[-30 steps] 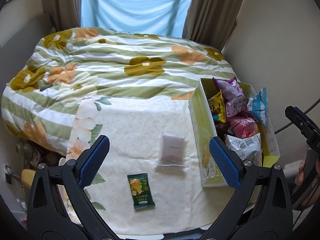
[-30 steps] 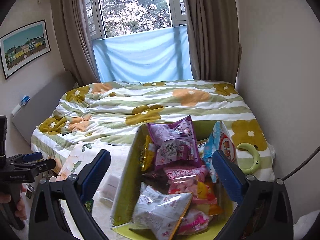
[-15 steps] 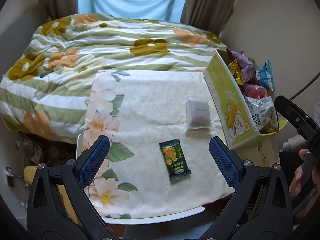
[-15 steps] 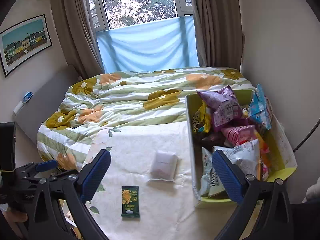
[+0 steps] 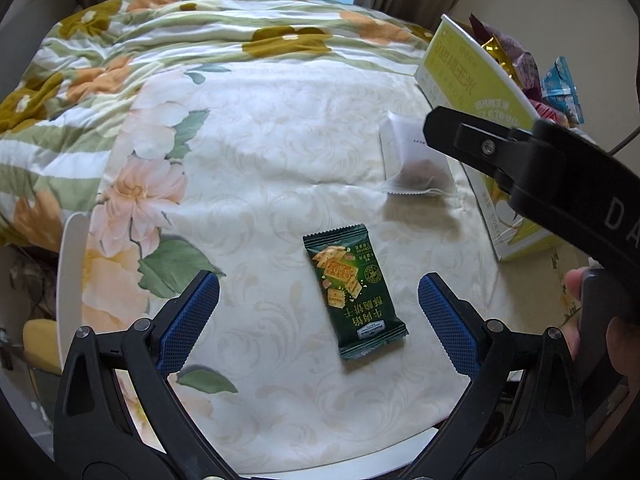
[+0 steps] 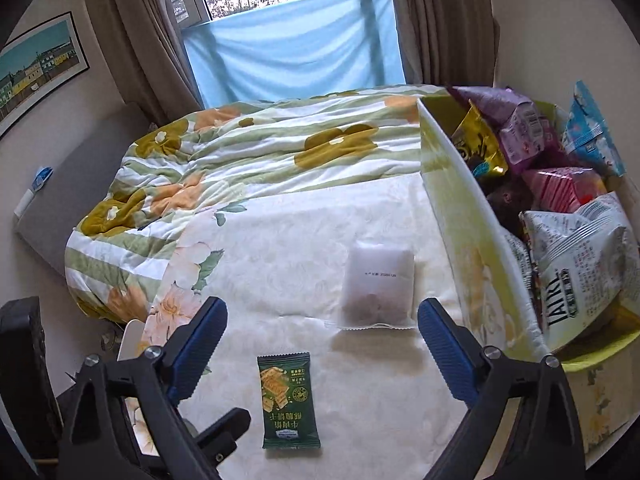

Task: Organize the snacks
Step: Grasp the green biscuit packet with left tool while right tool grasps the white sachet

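Note:
A dark green cracker packet (image 5: 354,293) lies flat on the cream floral tablecloth (image 5: 280,152), between my left gripper's (image 5: 318,314) open, empty blue fingers. It also shows in the right wrist view (image 6: 289,400). A frosted white pouch (image 6: 379,289) lies beyond it, just ahead of my right gripper (image 6: 320,340), which is open and empty; the pouch also shows in the left wrist view (image 5: 408,160). A yellow-green cardboard box (image 6: 464,224) at the right holds several snack bags (image 6: 576,256). The right gripper's black arm crosses the left wrist view and hides part of the pouch.
A bed with a flowered quilt (image 6: 248,152) lies behind the table. The table's white rim (image 5: 72,264) shows at the left. Curtains and a window with blue cloth (image 6: 296,48) are at the back. A wall stands at the right.
Both grippers have come down and in toward the table. The green packet now sits between the left fingers, and the right gripper has swung left from over the box to the pouch.

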`<control>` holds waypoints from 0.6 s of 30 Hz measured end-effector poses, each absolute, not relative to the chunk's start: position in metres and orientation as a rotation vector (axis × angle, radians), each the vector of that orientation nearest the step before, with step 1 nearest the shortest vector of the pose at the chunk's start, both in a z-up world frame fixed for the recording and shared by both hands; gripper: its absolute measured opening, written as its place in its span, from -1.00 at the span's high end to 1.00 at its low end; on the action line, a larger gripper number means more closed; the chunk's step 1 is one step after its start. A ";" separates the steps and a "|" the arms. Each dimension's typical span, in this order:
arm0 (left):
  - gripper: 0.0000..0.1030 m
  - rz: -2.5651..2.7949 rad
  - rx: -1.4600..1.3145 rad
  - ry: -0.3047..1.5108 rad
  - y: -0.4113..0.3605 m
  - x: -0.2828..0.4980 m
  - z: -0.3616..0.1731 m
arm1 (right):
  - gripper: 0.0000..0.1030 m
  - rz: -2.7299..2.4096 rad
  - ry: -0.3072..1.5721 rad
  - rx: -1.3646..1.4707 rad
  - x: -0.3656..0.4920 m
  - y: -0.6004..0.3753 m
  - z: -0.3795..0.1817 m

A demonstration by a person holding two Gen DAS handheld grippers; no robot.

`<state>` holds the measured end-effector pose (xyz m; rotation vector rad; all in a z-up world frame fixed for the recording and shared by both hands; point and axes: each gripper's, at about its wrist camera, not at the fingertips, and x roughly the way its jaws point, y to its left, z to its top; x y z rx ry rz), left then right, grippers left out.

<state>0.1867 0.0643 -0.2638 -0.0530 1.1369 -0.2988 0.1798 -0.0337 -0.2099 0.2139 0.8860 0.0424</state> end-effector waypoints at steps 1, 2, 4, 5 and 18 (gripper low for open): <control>-0.92 -0.297 -0.047 1.142 0.060 0.188 -0.271 | -0.78 0.045 0.901 0.211 0.185 -0.034 -0.219; -0.92 -0.293 -0.041 1.142 0.056 0.189 -0.277 | -0.77 0.047 0.916 0.209 0.191 -0.034 -0.228; -0.88 -0.288 -0.030 1.142 0.047 0.191 -0.286 | -0.77 0.051 0.934 0.210 0.199 -0.037 -0.241; -0.81 -0.285 -0.025 1.141 0.043 0.192 -0.290 | -0.77 0.052 0.944 0.207 0.203 -0.038 -0.247; 0.03 -0.207 0.114 1.162 0.024 0.204 -0.309 | -0.77 0.067 1.020 0.180 0.227 -0.052 -0.281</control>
